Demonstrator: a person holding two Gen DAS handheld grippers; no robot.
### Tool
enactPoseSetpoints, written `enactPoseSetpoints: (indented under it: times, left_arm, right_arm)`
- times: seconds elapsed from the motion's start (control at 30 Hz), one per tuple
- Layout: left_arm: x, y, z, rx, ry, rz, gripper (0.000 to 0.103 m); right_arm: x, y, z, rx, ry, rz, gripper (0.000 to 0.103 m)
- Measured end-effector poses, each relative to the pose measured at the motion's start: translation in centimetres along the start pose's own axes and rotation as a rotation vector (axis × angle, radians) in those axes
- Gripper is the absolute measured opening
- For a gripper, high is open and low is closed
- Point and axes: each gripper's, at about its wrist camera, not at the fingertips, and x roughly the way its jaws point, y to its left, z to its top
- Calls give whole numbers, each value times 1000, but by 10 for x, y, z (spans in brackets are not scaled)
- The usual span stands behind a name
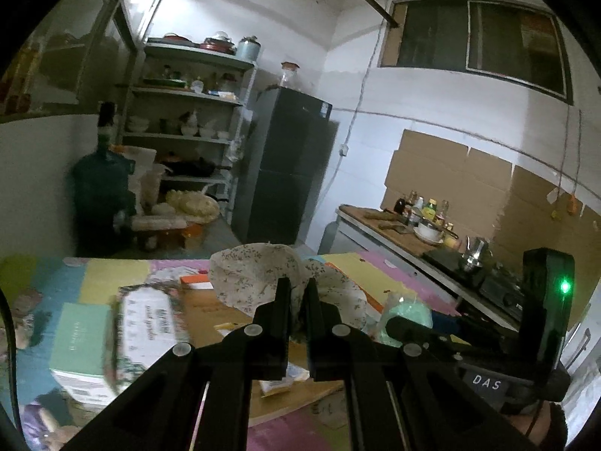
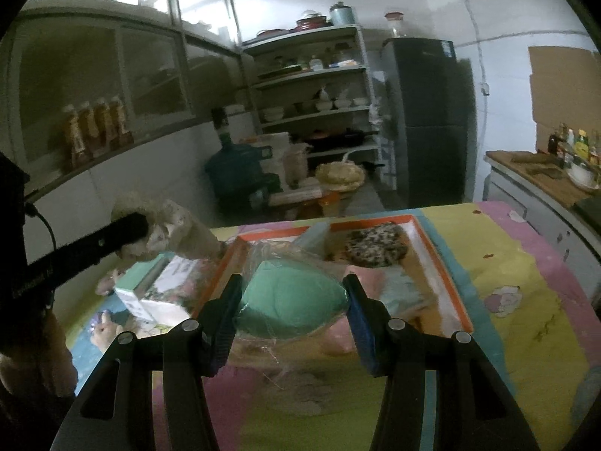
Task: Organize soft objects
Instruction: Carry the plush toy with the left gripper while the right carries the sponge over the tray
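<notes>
Left hand-held gripper (image 1: 298,293) is clenched on a cream floral cloth (image 1: 259,274), which I see bunched above its fingertips and lifted off the surface (image 2: 526,263). Over on my right hand-held gripper (image 2: 291,304), the jaws stand partway apart with a mint-green padded piece in a clear bag (image 2: 289,300) filling the gap, both pads pressed against its sides. That bag sits over the near end of an orange-rimmed tray (image 2: 443,259), which lies near the far edge of the surface. A dark speckled pad (image 2: 375,248) rests in the tray's far end. Toward the left edge of the surface I make out a pale green box (image 1: 80,338) beside a floral printed box (image 1: 150,327).
</notes>
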Motion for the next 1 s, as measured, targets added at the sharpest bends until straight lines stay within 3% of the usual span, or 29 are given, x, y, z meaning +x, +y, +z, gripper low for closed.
enactPoseSetpoints:
  times: [0.43, 1.0]
  left_arm:
    - [53, -23, -11, 22, 92, -24, 7]
    - [98, -32, -41, 48, 230, -18, 7]
  right_arm:
    - [15, -58, 0, 83, 12, -54, 54]
    - [48, -92, -15, 137, 92, -68, 54]
